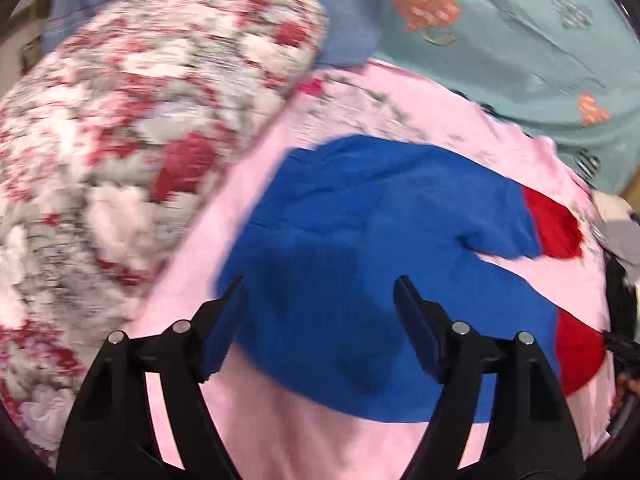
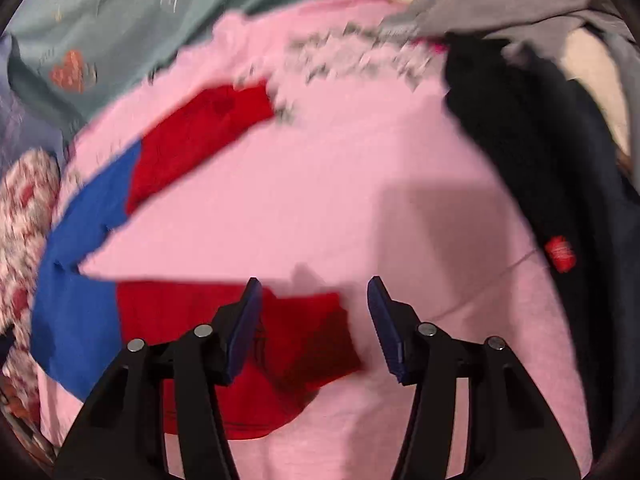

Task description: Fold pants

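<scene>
The pants (image 1: 360,208) are blue with red leg ends and lie spread flat on a pink sheet (image 1: 300,432). My left gripper (image 1: 320,280) hovers open over the blue upper part, with nothing pinched between its pads. In the right wrist view the two legs fan out from the blue part (image 2: 80,300): a far red leg (image 2: 192,132) and a near red leg end (image 2: 304,328). My right gripper (image 2: 314,280) stands open just above that near leg end, its left finger over the red cloth and its right finger over bare pink sheet (image 2: 340,180).
A red and white floral blanket (image 1: 120,120) bulges at the left. A teal cloth with heart prints (image 1: 500,40) lies at the back. A dark garment (image 2: 540,160) and a grey one (image 2: 500,0) are piled along the right edge.
</scene>
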`<state>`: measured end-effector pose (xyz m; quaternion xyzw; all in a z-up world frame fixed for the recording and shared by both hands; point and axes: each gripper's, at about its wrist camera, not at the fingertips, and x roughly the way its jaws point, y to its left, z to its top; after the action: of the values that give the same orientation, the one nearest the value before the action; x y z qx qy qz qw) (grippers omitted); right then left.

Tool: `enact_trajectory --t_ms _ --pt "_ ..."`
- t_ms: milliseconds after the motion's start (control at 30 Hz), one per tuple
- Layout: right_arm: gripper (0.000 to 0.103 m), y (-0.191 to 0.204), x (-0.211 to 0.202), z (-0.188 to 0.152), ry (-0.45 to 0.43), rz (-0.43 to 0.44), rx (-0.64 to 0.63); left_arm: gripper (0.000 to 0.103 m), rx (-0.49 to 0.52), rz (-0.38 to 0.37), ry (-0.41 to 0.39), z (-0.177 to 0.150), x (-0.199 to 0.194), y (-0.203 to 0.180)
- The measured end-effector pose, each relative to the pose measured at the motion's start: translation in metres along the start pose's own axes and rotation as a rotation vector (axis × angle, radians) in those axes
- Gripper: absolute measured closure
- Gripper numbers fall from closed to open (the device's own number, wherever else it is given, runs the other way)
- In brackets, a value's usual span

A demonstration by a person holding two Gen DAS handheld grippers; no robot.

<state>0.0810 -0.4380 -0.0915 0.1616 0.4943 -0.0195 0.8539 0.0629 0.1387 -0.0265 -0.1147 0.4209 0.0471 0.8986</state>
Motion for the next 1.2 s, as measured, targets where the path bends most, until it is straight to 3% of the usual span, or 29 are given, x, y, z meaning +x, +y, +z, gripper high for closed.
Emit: enact_trajectory --t_ms 33,267,400,467,533,567,600,700,733,767,800,833,867,933,1033,1067,1100,1200 --pt "0.051 0.006 0.009 -0.002 0.038 0.032 -0.032 0.027 0.005 -0.014 0.015 -0.001 0.006 -0.005" --pt "0.058 0.013 0.003 -0.011 0.019 0.014 -0.15 0.027 0.03 -0.028 0.147 -0.024 0.06 -0.036" --pt "0.03 0.01 -0.006 -0.014 -0.038 -0.045 -0.162 0.027 0.038 -0.018 0.154 -0.029 0.067 -0.033" --pt "0.03 0.015 0.0 -0.024 -0.013 -0.054 -0.189 0.027 0.046 -0.011 0.156 -0.029 0.069 -0.032" --pt "0.052 0.022 0.007 -0.035 -0.004 -0.071 -0.22 0.027 0.05 -0.004 0.161 -0.029 0.072 -0.034" --pt "0.084 0.028 0.007 -0.037 -0.015 -0.045 -0.234 0.027 0.051 0.0 0.164 -0.029 0.074 -0.035" --pt "0.088 0.03 0.006 -0.036 -0.016 -0.017 -0.219 0.027 0.053 0.0 0.166 -0.029 0.074 -0.036" --pt "0.088 0.024 -0.013 -0.02 -0.109 -0.101 -0.157 0.027 0.081 -0.02 0.112 -0.02 0.062 -0.042" --pt "0.088 0.02 -0.015 -0.015 -0.103 -0.105 -0.14 0.027 0.093 -0.012 0.083 -0.015 0.057 -0.042" --pt "0.084 0.017 -0.012 -0.012 -0.071 -0.122 -0.144 0.026 0.104 0.002 0.059 -0.01 0.053 -0.042" --pt "0.062 0.016 -0.001 -0.012 -0.012 -0.164 -0.172 0.023 0.109 0.012 0.048 -0.007 0.052 -0.042" --pt "0.048 0.017 0.007 -0.013 0.014 -0.225 -0.199 0.022 0.106 0.031 0.033 -0.001 0.05 -0.039" --pt "0.033 0.02 0.008 -0.013 -0.01 -0.292 -0.233 0.021 0.096 0.045 0.027 0.005 0.05 -0.036" --pt "0.033 0.026 -0.004 -0.005 -0.059 -0.352 -0.285 0.021 0.062 0.066 0.016 0.018 0.05 -0.024" --pt "0.025 0.028 -0.04 0.025 -0.235 -0.273 -0.172 0.021 0.003 0.098 -0.027 0.037 0.049 -0.005" --pt "0.015 0.031 -0.043 0.035 -0.265 -0.245 -0.147 0.021 -0.009 0.115 -0.039 0.043 0.051 0.0" --pt "0.013 0.038 -0.041 0.05 -0.29 -0.186 -0.115 0.021 -0.017 0.132 -0.048 0.049 0.053 0.003" --pt "0.013 0.059 -0.012 0.083 -0.257 -0.082 -0.107 0.021 -0.045 0.174 -0.062 0.069 0.067 0.015"
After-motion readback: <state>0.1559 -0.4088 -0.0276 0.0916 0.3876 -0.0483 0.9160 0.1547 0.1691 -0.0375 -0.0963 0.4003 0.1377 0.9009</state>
